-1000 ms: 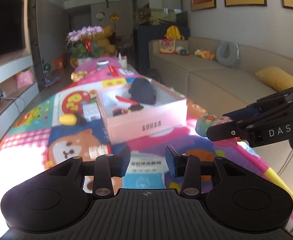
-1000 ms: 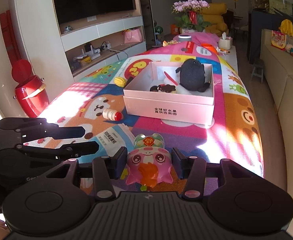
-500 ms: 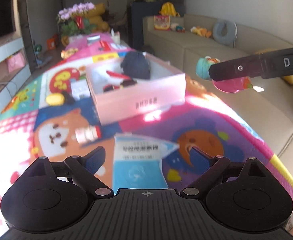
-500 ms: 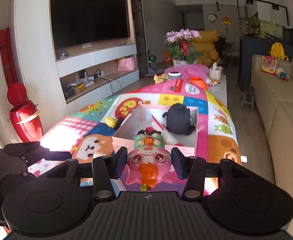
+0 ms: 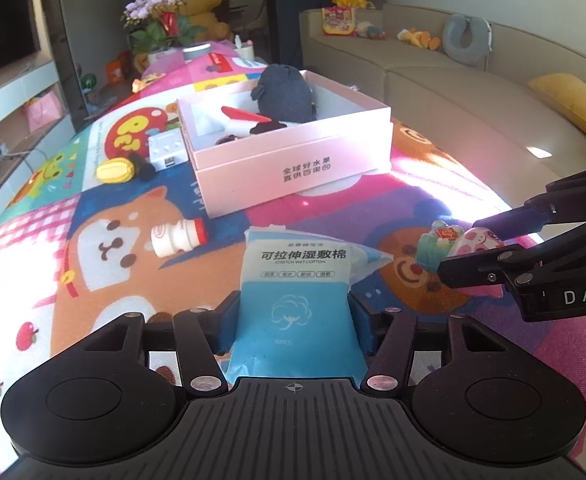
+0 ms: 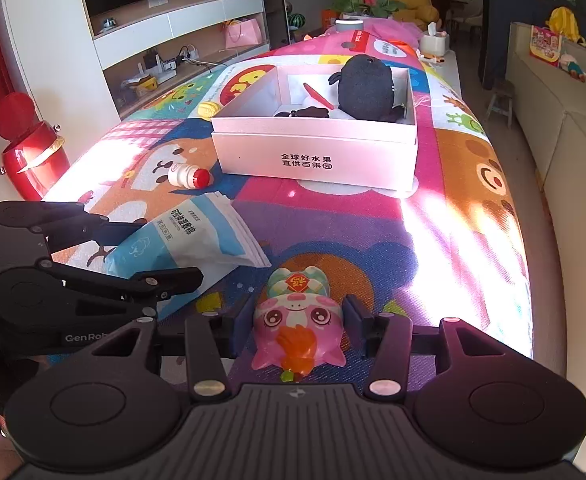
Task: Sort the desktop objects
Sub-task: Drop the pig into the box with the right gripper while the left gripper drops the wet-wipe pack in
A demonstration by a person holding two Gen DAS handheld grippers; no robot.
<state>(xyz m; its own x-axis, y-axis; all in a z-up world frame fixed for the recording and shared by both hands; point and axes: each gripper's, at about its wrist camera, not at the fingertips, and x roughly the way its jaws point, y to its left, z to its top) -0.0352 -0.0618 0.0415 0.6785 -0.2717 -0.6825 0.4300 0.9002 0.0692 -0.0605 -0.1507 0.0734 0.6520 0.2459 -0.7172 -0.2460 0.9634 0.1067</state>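
Nearest in the left wrist view, the left gripper (image 5: 293, 316) has just been closing its jaws, and they now sit about a third open with both pads against the sides of a blue and white cotton-pad pouch (image 5: 295, 296), which lies flat on the colourful play mat (image 5: 105, 248). The pouch looks light, soft and crinkly, so it will likely buckle and sag when lifted; the hold low across its filled blue body seems sounder than one on the thin sealed top edge, which could slip. Just to its right, the right gripper (image 6: 295, 324) is closed to a narrow gap around a pink pig toy (image 6: 297, 322), pads pressing its cheeks, the toy resting on or just above the mat. It looks like glossy moulded plastic, light and stiff but slick, so a squeeze across its widest part suits it best. Further out, a small white bottle with a red cap (image 5: 177, 237) lies on its side, apart from the pouch. Beyond it stands the open pink box (image 5: 293, 168), which already holds a dark plush toy (image 5: 287, 94) and some smaller bits, and is probably where both held things belong. A yellow corn toy (image 5: 115, 170) lies to the box's left.
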